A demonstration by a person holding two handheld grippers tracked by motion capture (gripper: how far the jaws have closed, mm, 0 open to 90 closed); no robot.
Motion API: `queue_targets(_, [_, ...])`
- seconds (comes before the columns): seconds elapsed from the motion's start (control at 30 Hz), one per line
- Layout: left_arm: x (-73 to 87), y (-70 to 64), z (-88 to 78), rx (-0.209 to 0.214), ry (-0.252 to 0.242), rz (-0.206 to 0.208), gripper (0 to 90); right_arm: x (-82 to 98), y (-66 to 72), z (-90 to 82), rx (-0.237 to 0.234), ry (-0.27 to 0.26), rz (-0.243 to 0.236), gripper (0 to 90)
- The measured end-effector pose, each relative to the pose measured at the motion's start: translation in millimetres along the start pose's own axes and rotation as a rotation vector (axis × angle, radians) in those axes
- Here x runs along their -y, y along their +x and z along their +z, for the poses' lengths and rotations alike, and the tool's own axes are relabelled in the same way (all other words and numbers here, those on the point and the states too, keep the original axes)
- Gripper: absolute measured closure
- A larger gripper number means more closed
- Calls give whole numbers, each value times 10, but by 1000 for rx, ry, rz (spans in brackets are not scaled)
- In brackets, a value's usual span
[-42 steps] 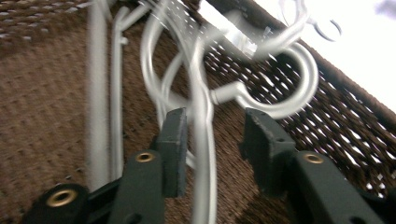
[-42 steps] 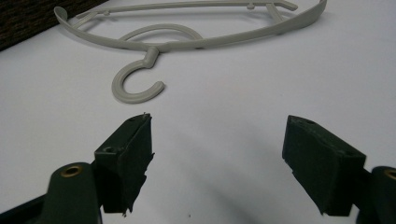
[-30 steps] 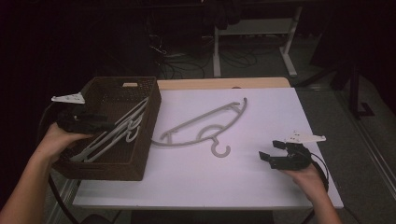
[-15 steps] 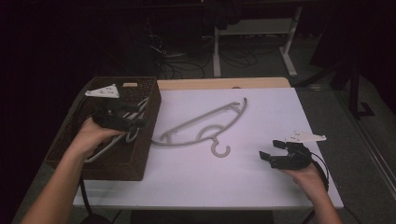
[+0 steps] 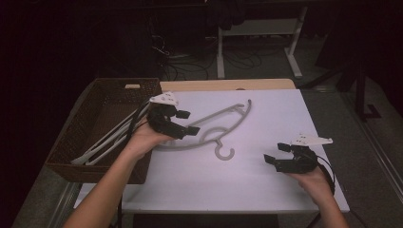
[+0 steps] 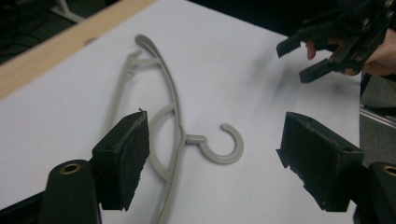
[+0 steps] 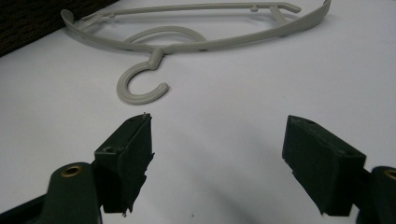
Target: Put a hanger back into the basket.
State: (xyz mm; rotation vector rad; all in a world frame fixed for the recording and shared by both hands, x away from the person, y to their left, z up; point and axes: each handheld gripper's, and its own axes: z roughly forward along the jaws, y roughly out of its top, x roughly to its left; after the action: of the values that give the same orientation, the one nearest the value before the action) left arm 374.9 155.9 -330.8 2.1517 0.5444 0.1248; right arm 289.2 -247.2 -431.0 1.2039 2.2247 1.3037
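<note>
At the left, a brown basket point(image 5: 78, 137) holds more hangers point(image 5: 111, 137). The left gripper point(image 5: 183, 122), jaws just opened wider and empty, hovers over the grey hanger point(image 5: 223, 121) lying mid-table. It should close squarely on the hanger's arm, clear of the hook. The right gripper point(image 5: 275, 153) waits unclenched, with bare table point(image 5: 285, 109) around it.

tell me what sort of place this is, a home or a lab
Most likely a lab or workshop set up for recording. A white table stands in a dark room, cables trail over the floor past desk legs, and a person holds a gripper in each hand.
</note>
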Motion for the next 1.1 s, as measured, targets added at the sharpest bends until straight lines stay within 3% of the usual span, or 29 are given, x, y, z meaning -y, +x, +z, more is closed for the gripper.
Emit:
queue_targets(0.17, [131, 28, 336, -23, 58, -1, 290, 0, -1, -2, -2, -1, 2, 236])
queue_targets(0.3, [230, 73, 505, -35, 84, -16, 465, 3, -4, -5, -3, 0, 3, 235])
queue_targets(0.5, [414, 281, 796, -148, 167, -47, 803, 4, -10, -5, -4, -1, 3, 236])
queue_targets(0.6, [464, 378, 901, -176, 206, -81, 892, 3, -7, -1, -5, 2, 1, 235])
queue_targets(0.8, [574, 434, 1045, -166, 280, -110, 900, 10, -19, -19, -4, -5, 3, 236])
queue_targets(0.9, [582, 412, 1036, -148, 276, -104, 900, 13, -22, -21, -3, -4, 4, 236])
queue_targets(1.1, [605, 290, 1036, -67, 263, -80, 900, 7, -8, -13, -5, 0, -2, 237])
